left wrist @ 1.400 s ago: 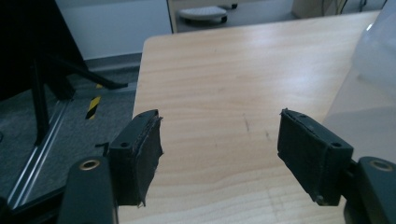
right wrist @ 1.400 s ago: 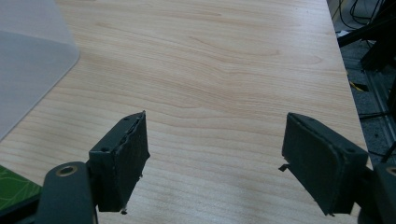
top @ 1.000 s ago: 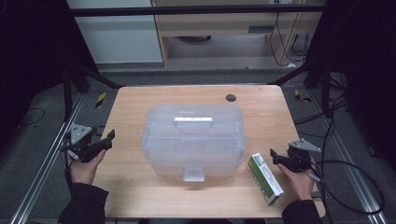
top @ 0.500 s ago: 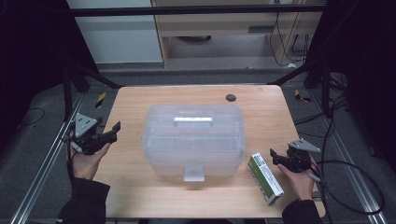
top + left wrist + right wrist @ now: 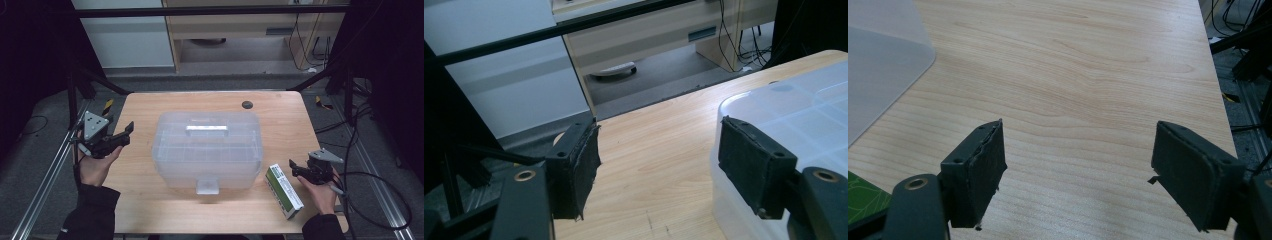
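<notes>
1. At the left edge of the wooden table [image 5: 150, 200], in the high view, the left gripper [image 5: 127, 134] is held above the tabletop in the person's left hand [image 5: 95, 167], with its grey three-cornered plate on top and its tips turned toward the clear plastic box [image 5: 207, 150]
2. Its jaws stand spread apart with nothing between them — in the left gripper view one black pad [image 5: 574, 170] hangs over bare wood and the other sits in front of the box's rounded corner [image 5: 784, 100]; whether that pad touches the box I cannot tell
3. At the middle of the table the box rests with its lid on, a white handle [image 5: 207, 128] across the top and a white latch [image 5: 207, 186] on the near side
4. Behind the box, near the far edge, a small dark round disc [image 5: 246, 105] lies on the wood
5. Just right of the box's near corner lies a green and white carton [image 5: 284, 191], flat and slanted toward the near edge
6. Beside the carton's far end, the right gripper [image 5: 296, 167] is held low in the right hand [image 5: 320, 192] — its jaws are wide apart and hold nothing, and in the right gripper view they frame bare wood, with a green corner of the carton [image 5: 860, 197] at the lower left
</notes>
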{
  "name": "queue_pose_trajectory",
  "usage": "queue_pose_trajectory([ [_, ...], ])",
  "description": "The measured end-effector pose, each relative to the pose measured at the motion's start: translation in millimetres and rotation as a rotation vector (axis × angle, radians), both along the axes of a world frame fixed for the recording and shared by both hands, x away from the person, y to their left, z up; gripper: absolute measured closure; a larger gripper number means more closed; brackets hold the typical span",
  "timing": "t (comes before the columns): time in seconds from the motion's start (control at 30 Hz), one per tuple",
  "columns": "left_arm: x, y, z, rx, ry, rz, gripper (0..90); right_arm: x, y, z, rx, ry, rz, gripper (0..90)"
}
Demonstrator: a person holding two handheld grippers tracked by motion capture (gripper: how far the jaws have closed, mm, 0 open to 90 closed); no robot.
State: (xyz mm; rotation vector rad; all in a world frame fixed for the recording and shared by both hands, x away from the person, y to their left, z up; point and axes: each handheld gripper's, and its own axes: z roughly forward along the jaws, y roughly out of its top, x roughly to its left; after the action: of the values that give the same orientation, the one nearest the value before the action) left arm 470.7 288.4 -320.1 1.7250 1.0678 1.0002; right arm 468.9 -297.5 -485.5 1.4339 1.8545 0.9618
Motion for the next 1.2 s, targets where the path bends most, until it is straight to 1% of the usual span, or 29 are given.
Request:
queue_pose_trajectory([
  [0.2, 1.1, -11.0, 9.4, 0.024, -0.004, -0.04, 31.6, 0.0, -0.3, 0.2, -0.001, -0.002, 0.0, 21.5],
  [0.23, 1.5, -12.8, 11.0, 0.029, -0.003, -0.055, 31.6, 0.0, -0.3, 0.1, -0.001, -0.002, -0.001, 21.5],
  [0.47, 4.1, -20.5, 17.3, 0.099, 0.01, -0.129, 31.2, -0.2, -0.8, 0.5, 0.001, -0.004, -0.003, 21.3],
  [0.5, 4.1, -20.5, 17.3, 0.099, 0.01, -0.129, 31.2, -0.2, -0.8, 0.5, 0.001, -0.004, -0.003, 21.3],
  [0.57, 5.2, -23.5, 20.1, 0.112, 0.023, -0.168, 31.3, 0.1, -1.0, 0.0, -0.003, -0.003, -0.001, 21.4],
  [0.6, 5.1, -25.1, 21.2, 0.117, 0.022, -0.177, 31.2, 0.1, -0.8, 0.1, -0.002, -0.001, 0.0, 21.4],
  [0.63, 5.1, -25.1, 21.2, 0.117, 0.022, -0.177, 31.3, 0.1, -0.8, 0.1, -0.002, -0.001, 0.0, 21.4],
  [0.67, 5.2, -27.2, 23.2, 0.127, 0.024, -0.191, 31.3, -0.1, -0.6, 0.1, 0.0, -0.001, 0.0, 21.4],
  [0.77, 5.7, -29.6, 25.2, 0.13, 0.028, -0.205, 31.2, 0.0, -1.0, 0.3, 0.001, -0.005, -0.003, 21.5],
  [0.83, 6.6, -34.2, 28.4, 0.142, 0.031, -0.227, 31.1, 0.0, -1.3, 0.3, 0.002, -0.006, -0.002, 21.4],
  [0.87, 6.6, -34.2, 28.4, 0.142, 0.031, -0.227, 31.0, 0.1, -1.4, 0.1, 0.001, -0.006, -0.002, 21.4],
  [0.9, 7.0, -37.6, 30.0, 0.133, 0.031, -0.244, 31.0, 0.3, -1.5, -0.1, 0.001, -0.006, -0.001, 21.4],
  [0.93, 7.0, -37.6, 30.0, 0.133, 0.031, -0.244, 30.8, 0.3, -1.5, -0.1, 0.001, -0.006, -0.001, 21.4],
  [0.97, 7.6, -39.8, 31.6, 0.133, 0.035, -0.259, 30.7, 0.3, -1.3, -0.3, 0.001, -0.002, -0.002, 21.4],
  [1.0, 7.9, -41.4, 33.0, 0.139, 0.038, -0.266, 30.6, 0.4, -1.3, -0.4, 0.005, 0.0, -0.001, 21.3],
  [1.03, 8.3, -43.8, 35.5, 0.154, 0.038, -0.279, 30.5, 0.4, -1.2, -0.4, 0.005, 0.001, -0.001, 21.4],
  [1.13, 9.1, -48.5, 39.7, 0.173, 0.038, -0.306, 30.1, 0.3, -1.4, -0.3, 0.006, -0.002, -0.002, 21.5],
  [1.17, 9.1, -48.5, 39.7, 0.173, 0.038, -0.306, 30.1, 0.2, -1.6, -0.2, 0.005, -0.005, 0.0, 21.4],
  [1.2, 9.4, -51.2, 42.2, 0.178, 0.039, -0.326, 30.1, 0.3, -1.7, -0.1, 0.007, -0.006, 0.0, 21.4],
])
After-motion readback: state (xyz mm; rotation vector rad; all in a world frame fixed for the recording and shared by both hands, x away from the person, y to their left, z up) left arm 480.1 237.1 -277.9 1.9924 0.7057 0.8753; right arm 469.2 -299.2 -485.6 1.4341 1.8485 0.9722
